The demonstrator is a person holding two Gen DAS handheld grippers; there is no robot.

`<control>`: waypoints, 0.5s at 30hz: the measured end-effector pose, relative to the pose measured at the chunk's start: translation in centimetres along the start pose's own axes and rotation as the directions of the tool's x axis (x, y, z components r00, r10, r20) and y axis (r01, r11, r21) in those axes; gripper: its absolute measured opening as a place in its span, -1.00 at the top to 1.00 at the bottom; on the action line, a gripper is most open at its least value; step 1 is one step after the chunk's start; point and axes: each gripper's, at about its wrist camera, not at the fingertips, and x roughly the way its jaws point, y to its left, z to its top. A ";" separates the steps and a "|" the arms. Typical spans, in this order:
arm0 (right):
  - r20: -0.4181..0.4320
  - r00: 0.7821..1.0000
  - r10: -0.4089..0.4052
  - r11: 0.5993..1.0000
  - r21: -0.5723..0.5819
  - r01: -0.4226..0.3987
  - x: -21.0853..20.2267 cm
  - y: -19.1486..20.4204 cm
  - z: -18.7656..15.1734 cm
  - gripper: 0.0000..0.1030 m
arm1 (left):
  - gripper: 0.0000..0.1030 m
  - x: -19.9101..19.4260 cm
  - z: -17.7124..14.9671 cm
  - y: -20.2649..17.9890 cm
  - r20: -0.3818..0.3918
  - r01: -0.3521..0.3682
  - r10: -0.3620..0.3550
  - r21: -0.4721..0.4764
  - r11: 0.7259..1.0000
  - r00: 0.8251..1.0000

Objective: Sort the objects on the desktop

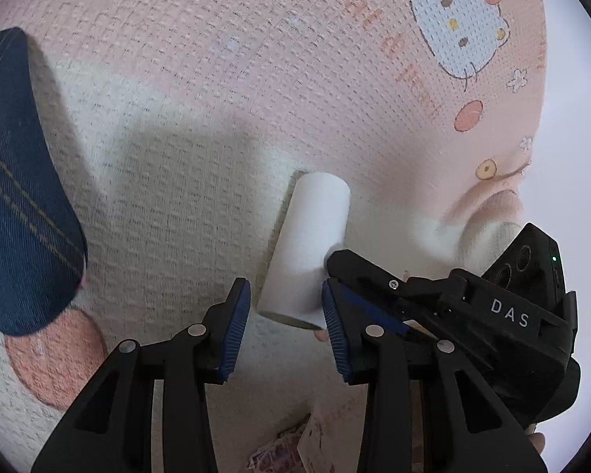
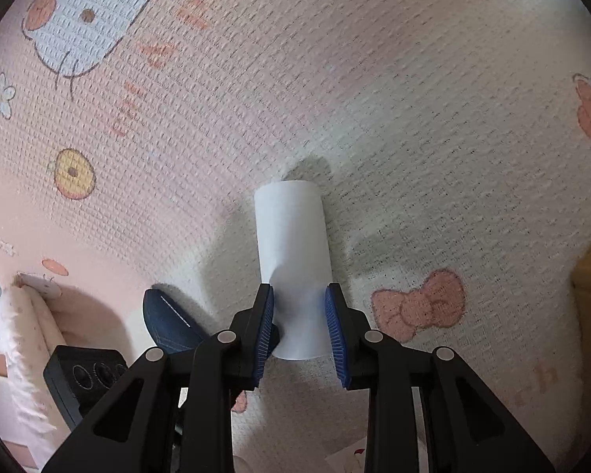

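Our right claw (image 2: 300, 315) pinched the white paper tube (image 2: 293, 252) on the pink blanket (image 2: 413, 118); our left claw (image 1: 285, 307) straddled its end, barely touching.

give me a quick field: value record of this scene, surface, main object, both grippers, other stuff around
surface: pink and cream textured cloth printed with cartoon cats, bows and flowers
main object: white paper roll, lying on the cloth
right gripper: shut on the roll near its close end, paper dented at the left pad
left gripper: straddles the roll's end, gap visible beside its left pad
other items: dark blue denim item on the cloth; printed paper scraps at the near edge
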 end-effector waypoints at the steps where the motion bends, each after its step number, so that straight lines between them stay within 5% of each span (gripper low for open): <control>1: 0.007 1.000 0.001 1.000 -0.008 -0.001 0.0 0.1 -0.2 0.52 | 0.22 0.1 -0.1 -0.1 -0.003 0.001 -0.001 0.003 1.000 1.000; 15: -0.107 0.994 -0.028 0.990 -0.138 0.013 0.7 3.5 -4.9 0.52 | 0.20 -4.8 -5.0 2.4 0.028 -0.057 0.057 0.000 0.998 0.998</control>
